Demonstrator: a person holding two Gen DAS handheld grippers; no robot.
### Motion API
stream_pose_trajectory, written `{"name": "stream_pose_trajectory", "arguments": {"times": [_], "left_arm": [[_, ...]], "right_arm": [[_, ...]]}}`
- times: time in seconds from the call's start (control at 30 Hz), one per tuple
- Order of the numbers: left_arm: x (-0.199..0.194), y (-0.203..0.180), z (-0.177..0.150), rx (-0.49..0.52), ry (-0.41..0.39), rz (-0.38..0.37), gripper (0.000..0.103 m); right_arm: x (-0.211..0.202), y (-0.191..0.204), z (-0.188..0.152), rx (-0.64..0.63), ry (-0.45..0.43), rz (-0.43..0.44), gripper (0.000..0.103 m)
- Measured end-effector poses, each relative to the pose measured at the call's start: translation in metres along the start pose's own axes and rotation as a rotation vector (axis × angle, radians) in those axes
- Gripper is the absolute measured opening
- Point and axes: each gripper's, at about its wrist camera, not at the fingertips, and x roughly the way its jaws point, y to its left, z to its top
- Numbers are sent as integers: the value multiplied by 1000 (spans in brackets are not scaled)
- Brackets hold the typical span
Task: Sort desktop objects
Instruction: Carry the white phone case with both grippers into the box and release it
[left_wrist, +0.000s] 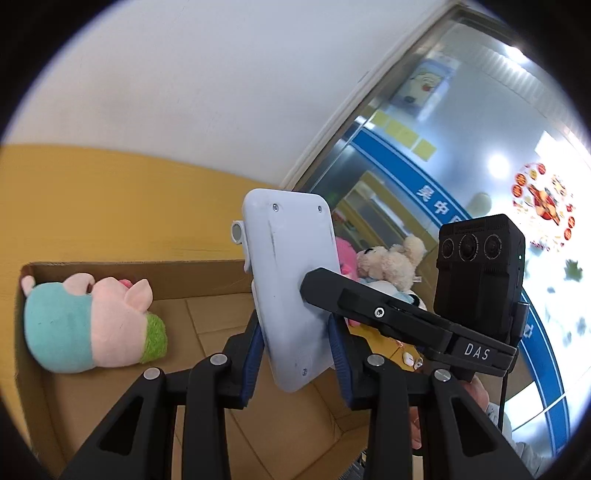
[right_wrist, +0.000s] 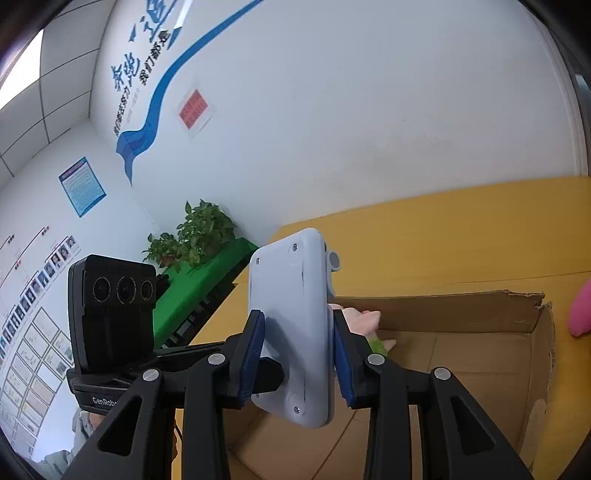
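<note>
Claws both pinching one pale grey tablet-like device (left_wrist: 291, 295), left claw (left_wrist: 297, 354) clamping its lower part between blue pads (left_wrist: 255, 354), right claw (right_wrist: 299, 360) doing the same from the opposite side. Held upright, screw-studded back turned to each camera, edges pressed from two directions, likely so the wide slab cannot twist or slip. Poised just above an open cardboard box (left_wrist: 207, 275), seemingly the sorting bin. Below and left of the left claw, inside the box: a plush pig (left_wrist: 92, 321) lying on its side. Beyond that claw, past the box: a cream plush bear (left_wrist: 391, 264) beside something pink. Yellow counter (right_wrist: 461, 236) behind the box. Next, probably lowering the device in beside the pig, then easing both grips together.
</note>
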Motion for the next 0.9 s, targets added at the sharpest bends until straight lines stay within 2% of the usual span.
{"name": "stream_pose_trajectory", "arguments": {"times": [0.13, 0.3, 0.43, 0.57, 0.73, 0.83, 0.9], "left_arm": [[52, 36, 6, -98, 87, 16, 34], [118, 76, -5, -213, 226, 54, 33], [146, 90, -17, -275, 300, 110, 34], [159, 92, -25, -296, 345, 161, 34], [164, 82, -25, -274, 375, 261, 33], [158, 79, -22, -276, 368, 294, 35], [149, 71, -20, -259, 340, 311, 36]], "right_arm": [[42, -59, 3, 92, 59, -13, 34], [92, -139, -20, 248, 145, -28, 34], [116, -182, -42, 373, 183, -39, 35], [129, -206, -57, 441, 212, -36, 35], [132, -213, -64, 459, 226, -72, 40], [131, -214, -66, 455, 231, -103, 46], [124, -212, -67, 446, 216, -104, 47]]}}
